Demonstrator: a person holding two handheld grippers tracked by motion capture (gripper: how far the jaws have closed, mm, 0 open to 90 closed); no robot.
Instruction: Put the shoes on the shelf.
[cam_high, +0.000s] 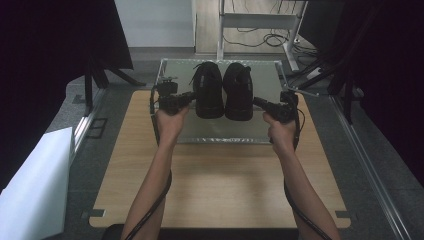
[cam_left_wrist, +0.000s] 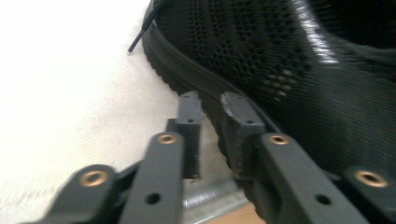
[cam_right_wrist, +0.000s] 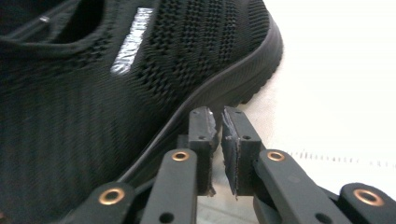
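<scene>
While the pair of black shoes is sitting side by side on the pale tray (cam_high: 220, 134) at the far end of the wooden table (cam_high: 220, 185), toes pointing toward the person, the two hands are bringing a gripper in at each outer flank. The left gripper (cam_high: 190, 98) is reaching the left shoe (cam_high: 208, 90) low on its side; in its own view the jaws are standing nearly closed, a narrow gap between them, with one tip touching or just beside the ribbed sole edge and nothing caught between them. The right gripper (cam_high: 258, 102) is mirroring this against the right shoe (cam_high: 238, 91), its jaws almost touching each other, holding nothing, tips resting by the sole rim. The risk, as I am judging it, is coming from this closed posture: jaws this tight are not going to take hold of a sole or a knit upper, so any move from here is amounting to a push. Pushing low on rubber soles is likely to be making the shoes pivot or tip inward against each other rather than slide cleanly. A loose lace (cam_left_wrist: 140, 35) is trailing on the tray beside the left shoe and could be snagging a tip. Uneven pressure from the two sides could also be skewing the pair or shifting the tray itself.
</scene>
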